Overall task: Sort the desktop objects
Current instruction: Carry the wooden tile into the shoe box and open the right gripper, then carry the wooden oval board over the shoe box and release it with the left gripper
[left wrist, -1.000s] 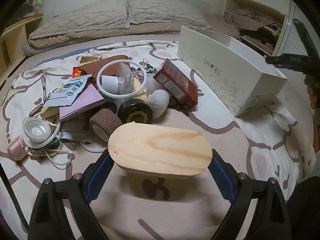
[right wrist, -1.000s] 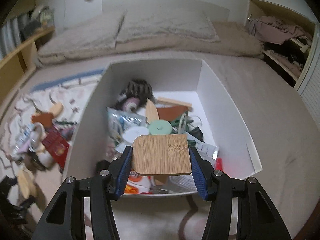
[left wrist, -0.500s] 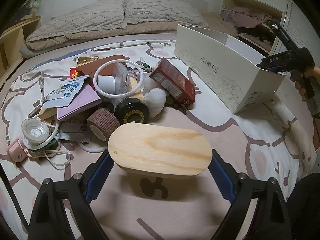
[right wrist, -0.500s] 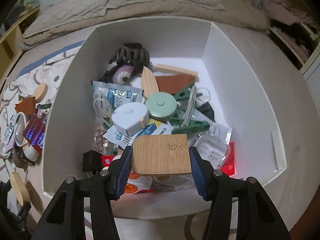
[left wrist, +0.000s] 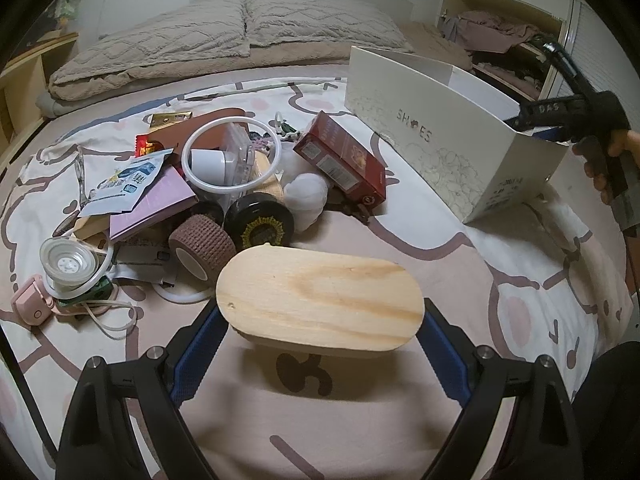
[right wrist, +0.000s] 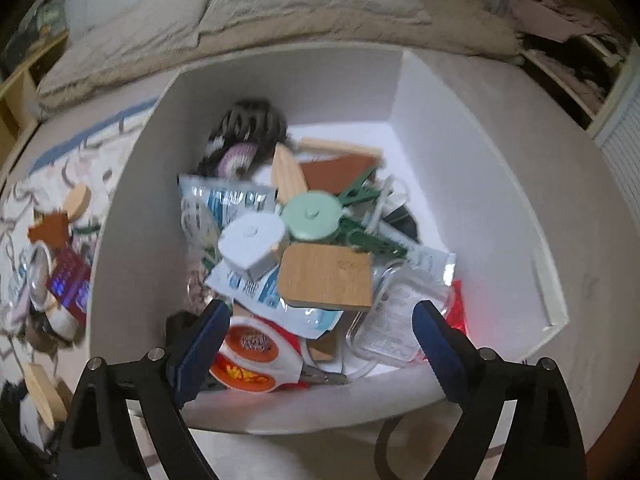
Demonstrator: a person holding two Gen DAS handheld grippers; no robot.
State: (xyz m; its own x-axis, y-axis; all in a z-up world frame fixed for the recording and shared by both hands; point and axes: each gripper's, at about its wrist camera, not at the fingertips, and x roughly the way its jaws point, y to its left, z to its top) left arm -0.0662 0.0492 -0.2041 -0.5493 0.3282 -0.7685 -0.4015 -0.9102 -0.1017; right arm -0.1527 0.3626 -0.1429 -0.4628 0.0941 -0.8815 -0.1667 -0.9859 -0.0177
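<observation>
Box (right wrist: pixel 480 184) contents blurred; floor clutter (right wrist: pixel 52 264) smeared.

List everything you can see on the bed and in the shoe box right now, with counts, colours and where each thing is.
White cardboard shoe box: one, on the bed, right of the pile.
Square bamboo coaster: one, tan, lying free on the box's contents.
Round mint-green case: one, box centre.
Green plastic clips: at least two, beside the mint case.
Oval pale wooden board: one, clamped in the left hand-held gripper.
Dark red carton: one, in the pile.
Brown bandage roll: one, pile front.
Black round tin: one, beside the roll.
Left hand-held gripper: black, blue pads.
Right hand-held gripper: jaws opening, nothing between them.
</observation>
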